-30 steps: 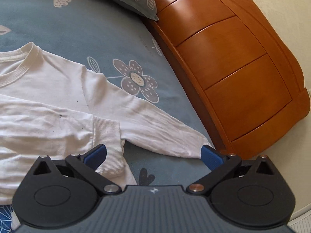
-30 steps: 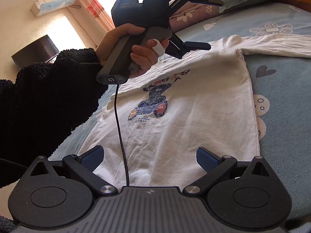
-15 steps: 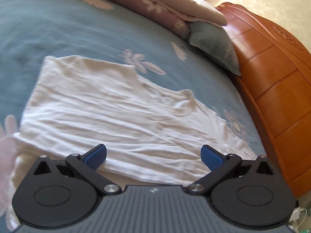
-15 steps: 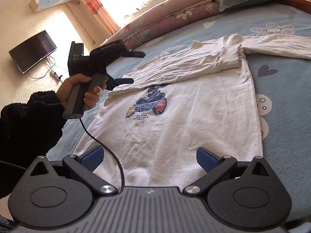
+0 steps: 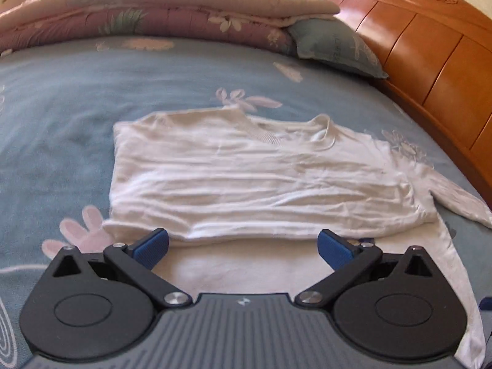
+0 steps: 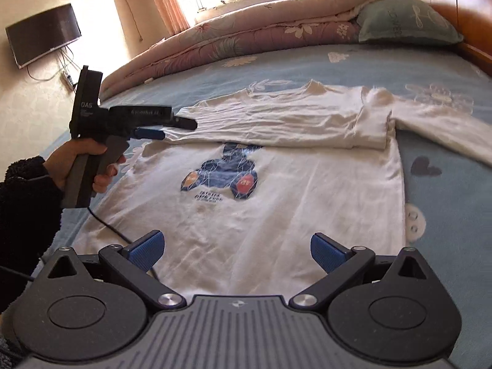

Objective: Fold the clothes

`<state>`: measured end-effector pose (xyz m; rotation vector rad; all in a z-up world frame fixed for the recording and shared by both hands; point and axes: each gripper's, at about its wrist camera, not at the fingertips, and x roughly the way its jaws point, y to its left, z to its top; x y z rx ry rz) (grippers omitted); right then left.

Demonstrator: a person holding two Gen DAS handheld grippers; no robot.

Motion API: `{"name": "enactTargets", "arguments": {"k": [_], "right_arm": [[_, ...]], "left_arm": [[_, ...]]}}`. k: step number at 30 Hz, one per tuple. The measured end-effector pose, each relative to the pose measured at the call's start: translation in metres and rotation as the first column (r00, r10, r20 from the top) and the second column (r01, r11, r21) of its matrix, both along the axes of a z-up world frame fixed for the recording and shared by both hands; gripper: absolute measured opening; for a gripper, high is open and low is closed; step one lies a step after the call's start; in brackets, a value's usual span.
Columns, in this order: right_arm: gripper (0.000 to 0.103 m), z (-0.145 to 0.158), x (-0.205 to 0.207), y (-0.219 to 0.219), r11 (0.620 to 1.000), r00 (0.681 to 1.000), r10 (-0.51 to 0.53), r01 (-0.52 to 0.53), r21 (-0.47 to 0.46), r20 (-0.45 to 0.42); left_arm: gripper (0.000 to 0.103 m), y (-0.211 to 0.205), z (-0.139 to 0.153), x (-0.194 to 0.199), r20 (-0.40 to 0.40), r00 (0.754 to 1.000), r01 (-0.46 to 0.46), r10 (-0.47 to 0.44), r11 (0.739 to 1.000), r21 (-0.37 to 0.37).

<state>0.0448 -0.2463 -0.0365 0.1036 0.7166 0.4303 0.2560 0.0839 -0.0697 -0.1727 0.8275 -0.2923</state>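
Note:
A white long-sleeved shirt (image 6: 276,215) lies flat on the blue bed sheet (image 6: 446,209), its blue bear print (image 6: 221,178) facing up. The far side is folded over the body, with that sleeve's cuff (image 6: 372,129) lying on top. The other sleeve (image 6: 446,132) stretches right. A hand holds my left gripper (image 6: 172,129) at the left end of the folded layer. Its own view shows the left gripper (image 5: 243,246) open just above the shirt (image 5: 261,178). Over the near side of the shirt my right gripper (image 6: 235,250) stands open, holding nothing.
A rolled floral quilt (image 6: 246,30) and a grey-green pillow (image 6: 406,21) lie along the far side of the bed. The wooden headboard (image 5: 430,55) runs along the right. A black cable (image 6: 107,227) trails over the shirt's near left corner. A TV (image 6: 43,33) hangs on the left wall.
My left gripper swung away from the sleeve by the headboard to the left end of the folded layer and dropped lower. My right gripper stayed open, barely moving.

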Motion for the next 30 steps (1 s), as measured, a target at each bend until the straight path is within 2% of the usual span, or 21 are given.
{"name": "enactTargets", "arguments": {"k": [1, 4, 6, 9, 11, 12, 14, 17, 18, 21, 24, 27, 30], "right_arm": [[0.103, 0.003, 0.007, 0.004, 1.0, 1.0, 0.001, -0.001, -0.031, 0.014], [0.103, -0.001, 0.034, 0.017, 0.995, 1.0, 0.01, -0.007, -0.104, 0.023], [0.103, -0.017, 0.053, 0.022, 0.994, 0.999, 0.002, -0.006, -0.113, -0.032], [0.103, -0.044, 0.067, 0.023, 0.992, 0.996, -0.037, 0.027, -0.124, -0.077], [0.103, -0.046, 0.067, 0.026, 0.989, 0.996, -0.055, 0.044, -0.142, -0.073], [0.103, -0.046, 0.066, 0.028, 0.987, 0.996, -0.063, 0.052, -0.152, -0.068], [0.103, -0.046, 0.065, 0.031, 0.983, 0.995, -0.08, 0.068, -0.172, -0.059], [0.103, -0.043, 0.067, 0.035, 0.979, 0.993, -0.099, 0.087, -0.187, -0.056], [0.103, -0.039, 0.071, 0.035, 0.98, 0.993, -0.101, 0.088, -0.176, -0.067], [0.103, -0.02, 0.084, 0.031, 0.986, 0.995, -0.094, 0.089, -0.14, -0.029], [0.103, -0.017, 0.105, 0.008, 0.99, 0.988, -0.144, 0.143, -0.019, -0.065], [0.103, -0.015, 0.126, -0.017, 0.973, 0.975, -0.191, 0.204, 0.107, -0.115], [0.103, -0.024, 0.139, -0.039, 0.939, 0.953, -0.245, 0.279, 0.2, -0.181]], "left_arm": [[0.102, 0.004, -0.001, 0.0, -0.013, 1.0, -0.005, 0.005, 1.0, -0.021], [0.102, 0.01, 0.011, -0.004, 0.03, 0.999, 0.018, -0.016, 0.997, -0.074], [0.102, 0.009, 0.017, -0.002, 0.08, 0.995, 0.064, -0.059, 0.997, -0.053], [0.102, 0.009, 0.002, 0.005, 0.064, 0.995, 0.077, -0.075, 0.997, -0.017], [0.102, 0.01, -0.011, 0.003, 0.061, 0.994, 0.088, -0.087, 0.996, -0.01], [0.102, 0.007, -0.012, -0.001, 0.083, 0.991, 0.103, -0.104, 0.995, 0.019], [0.102, 0.001, -0.006, -0.005, 0.07, 0.99, 0.116, -0.12, 0.991, 0.066], [0.102, 0.0, 0.007, -0.015, 0.099, 0.983, 0.151, -0.154, 0.988, 0.037], [0.102, 0.0, 0.012, -0.018, 0.107, 0.98, 0.169, -0.17, 0.985, 0.019], [0.102, 0.003, 0.026, -0.026, 0.153, 0.969, 0.198, -0.192, 0.98, -0.025], [0.102, 0.008, 0.029, -0.026, 0.187, 0.966, 0.189, -0.179, 0.981, -0.04], [0.102, 0.014, 0.027, -0.022, 0.186, 0.972, 0.152, -0.146, 0.988, -0.018], [0.102, 0.021, 0.025, -0.019, 0.188, 0.975, 0.122, -0.118, 0.993, -0.008]]}}
